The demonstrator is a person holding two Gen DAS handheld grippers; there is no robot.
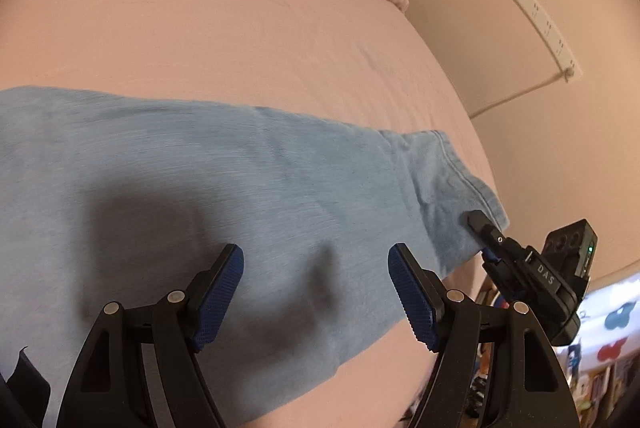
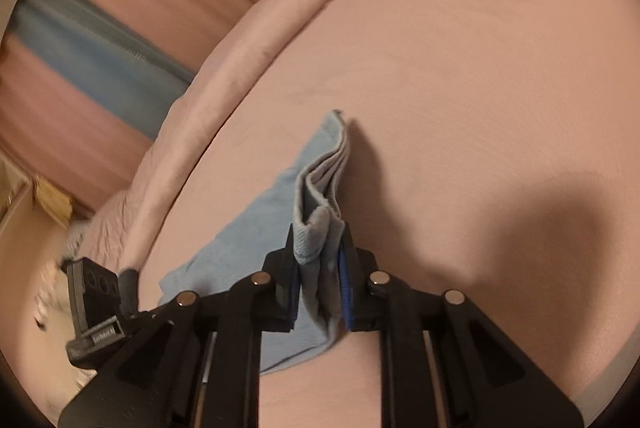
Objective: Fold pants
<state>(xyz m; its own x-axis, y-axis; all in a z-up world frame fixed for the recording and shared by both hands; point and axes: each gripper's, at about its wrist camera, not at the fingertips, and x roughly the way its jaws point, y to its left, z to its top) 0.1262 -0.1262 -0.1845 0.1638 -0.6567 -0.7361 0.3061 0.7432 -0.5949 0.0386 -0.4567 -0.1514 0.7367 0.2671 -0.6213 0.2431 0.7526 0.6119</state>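
Right gripper (image 2: 319, 260) clamped on the hem of the light blue cotton pants (image 1: 200, 180), spread on the pink bedsheet (image 1: 240, 28); left gripper (image 1: 316, 292) hovers agape above — carry that hem across low and taut

Pants (image 1: 208, 188): light blue, soft knit fabric. Lie flat across a pink bed sheet (image 1: 224, 40), stretching in a broad band from the left edge of the left wrist view to a stitched hem at the right. In the right wrist view the hem end (image 2: 320, 228) is bunched into several upright layers, lifted off the sheet.
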